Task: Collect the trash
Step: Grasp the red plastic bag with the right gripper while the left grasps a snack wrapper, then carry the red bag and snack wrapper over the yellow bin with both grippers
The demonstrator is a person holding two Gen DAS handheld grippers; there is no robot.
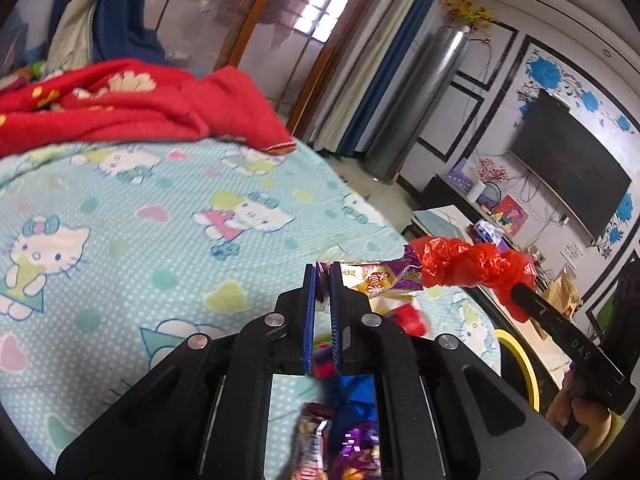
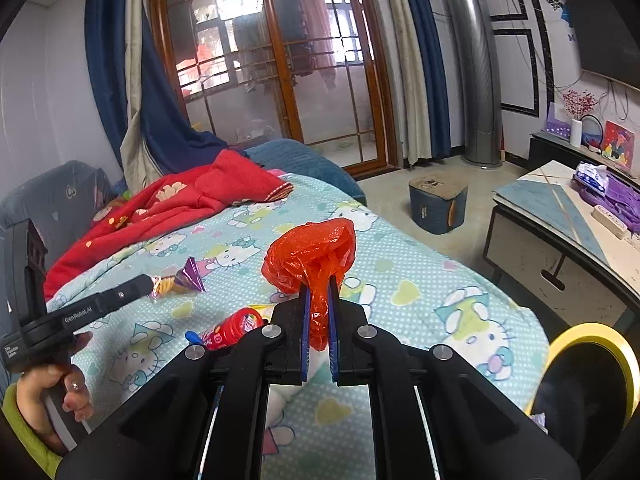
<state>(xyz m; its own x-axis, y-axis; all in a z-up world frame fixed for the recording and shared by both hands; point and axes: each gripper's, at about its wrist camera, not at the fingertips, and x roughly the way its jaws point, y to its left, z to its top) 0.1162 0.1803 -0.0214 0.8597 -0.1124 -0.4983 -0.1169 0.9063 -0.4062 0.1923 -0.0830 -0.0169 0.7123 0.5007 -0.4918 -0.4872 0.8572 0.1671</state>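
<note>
My left gripper (image 1: 323, 270) is shut on a purple and gold snack wrapper (image 1: 384, 280), held above the Hello Kitty bedsheet (image 1: 160, 220). The wrapper also shows in the right wrist view (image 2: 180, 280) at the tip of the left gripper (image 2: 150, 282). My right gripper (image 2: 319, 290) is shut on a crumpled red plastic bag (image 2: 312, 256); in the left wrist view the bag (image 1: 472, 266) covers the right gripper's tip. A red wrapper (image 2: 232, 330) lies on the sheet below both; it also shows in the left wrist view (image 1: 408, 318).
A red blanket (image 2: 180, 204) lies bunched at the head of the bed. A bin with a yellow rim (image 2: 592, 376) stands by the bed's right side. A low table (image 2: 560, 208), a small stool (image 2: 438, 202) and a TV (image 1: 572, 168) are to the right.
</note>
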